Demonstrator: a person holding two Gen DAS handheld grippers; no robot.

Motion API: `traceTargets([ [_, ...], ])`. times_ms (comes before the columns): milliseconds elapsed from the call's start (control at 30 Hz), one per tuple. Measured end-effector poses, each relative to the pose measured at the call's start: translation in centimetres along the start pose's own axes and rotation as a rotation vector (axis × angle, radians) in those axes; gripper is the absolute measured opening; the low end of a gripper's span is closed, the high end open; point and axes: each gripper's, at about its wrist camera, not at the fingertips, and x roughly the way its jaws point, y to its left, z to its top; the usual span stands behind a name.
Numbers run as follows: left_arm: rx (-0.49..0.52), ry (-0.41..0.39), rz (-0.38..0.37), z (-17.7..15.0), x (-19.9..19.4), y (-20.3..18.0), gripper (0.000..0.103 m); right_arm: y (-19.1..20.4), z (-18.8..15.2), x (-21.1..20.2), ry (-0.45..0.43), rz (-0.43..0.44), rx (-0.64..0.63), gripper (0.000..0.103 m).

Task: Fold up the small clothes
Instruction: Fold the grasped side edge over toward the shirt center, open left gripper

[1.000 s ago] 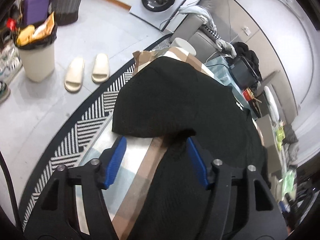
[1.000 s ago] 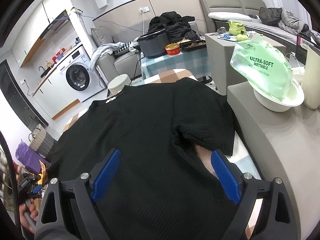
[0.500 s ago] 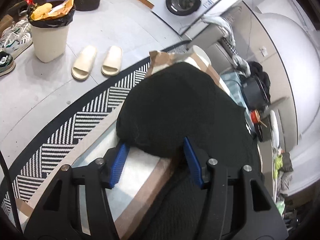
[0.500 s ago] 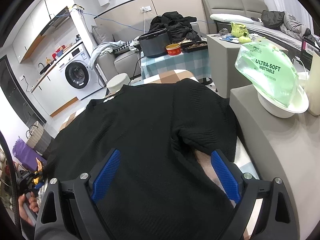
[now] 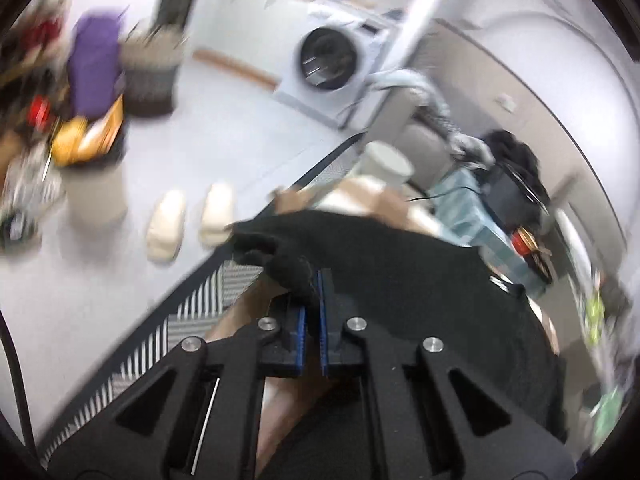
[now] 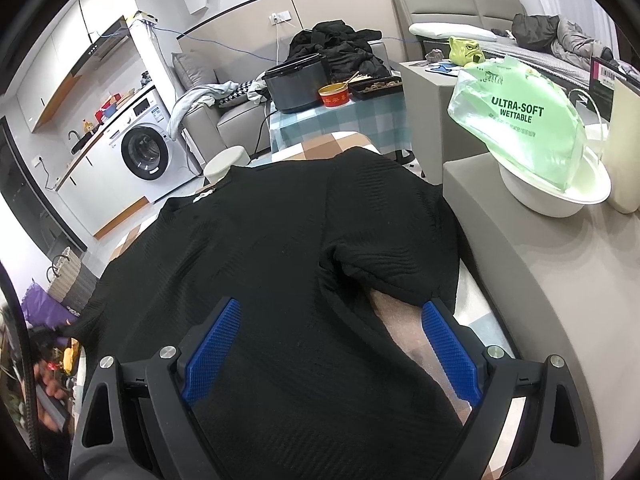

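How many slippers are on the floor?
2. One slipper lies beside the bin; the other slipper sits right next to it, nearer the striped rug. More could be hidden.

The left wrist view is smeared by motion: the slippers (image 5: 190, 220), bin (image 5: 94, 188) and washer (image 5: 330, 68) lose their edges. The shirt (image 5: 400, 280) covers most of the surface (image 5: 360, 196). In the right wrist view the shirt's hem runs off the bottom edge under the right tool (image 6: 332, 340). A hand (image 6: 50, 396) at the left rim is blurred and partly cut off.
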Motion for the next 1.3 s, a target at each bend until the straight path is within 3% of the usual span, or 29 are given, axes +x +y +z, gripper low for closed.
traceTargets([
  [133,0.227,-0.052,-0.101,-0.3,-1.3,-8.4,0.003,-0.3,0.0,-0.3,-0.010,0.005,0.001,0.094],
  [267,0.436,0.104,-0.264,-4.4,0.3,-16.0,0.003,-0.8,-0.1,-0.9,-0.018,-0.004,0.005,0.094],
  [333,0.510,0.204,-0.272,-7.4,1.8,-18.1,0.004,-1.2,-0.2,-1.1,-0.020,-0.012,0.015,0.094],
  [433,0.556,0.284,-0.246,-10.8,3.1,-19.1,0.017,-1.7,-0.3,-1.2,-0.016,-0.024,0.025,0.094],
  [567,0.509,0.327,-0.259,-12.7,2.6,-17.8,0.029,-2.2,-0.4,-0.7,-0.008,-0.041,0.029,0.094],
  [667,0.467,0.309,-0.262,-12.2,1.8,-15.6,0.043,-2.5,-0.2,0.1,0.006,-0.041,0.042,0.094],
  [767,0.394,0.276,-0.243,-11.0,1.9,-12.9,0.051,-2.6,-0.1,0.4,0.014,-0.044,0.047,0.094],
  [967,0.163,0.278,-0.197,-6.1,5.9,-7.4,0.051,-2.3,-0.2,0.7,0.018,-0.043,0.040,0.094],
  [1067,0.102,0.250,-0.173,-4.0,8.3,-6.4,0.051,-1.9,-0.1,1.2,0.039,-0.038,0.031,0.094],
  [1167,0.085,0.218,-0.099,-2.7,10.7,-6.0,0.042,-1.5,0.1,1.6,0.048,-0.039,0.004,0.094],
  [1267,0.066,0.232,-0.072,-2.3,13.1,-5.8,0.018,-1.3,0.0,1.9,0.055,-0.030,-0.002,0.094],
  [1300,0.071,0.237,-0.071,-2.3,13.8,-6.2,0.016,-1.4,-0.1,1.9,0.055,-0.031,-0.002,0.094],
])
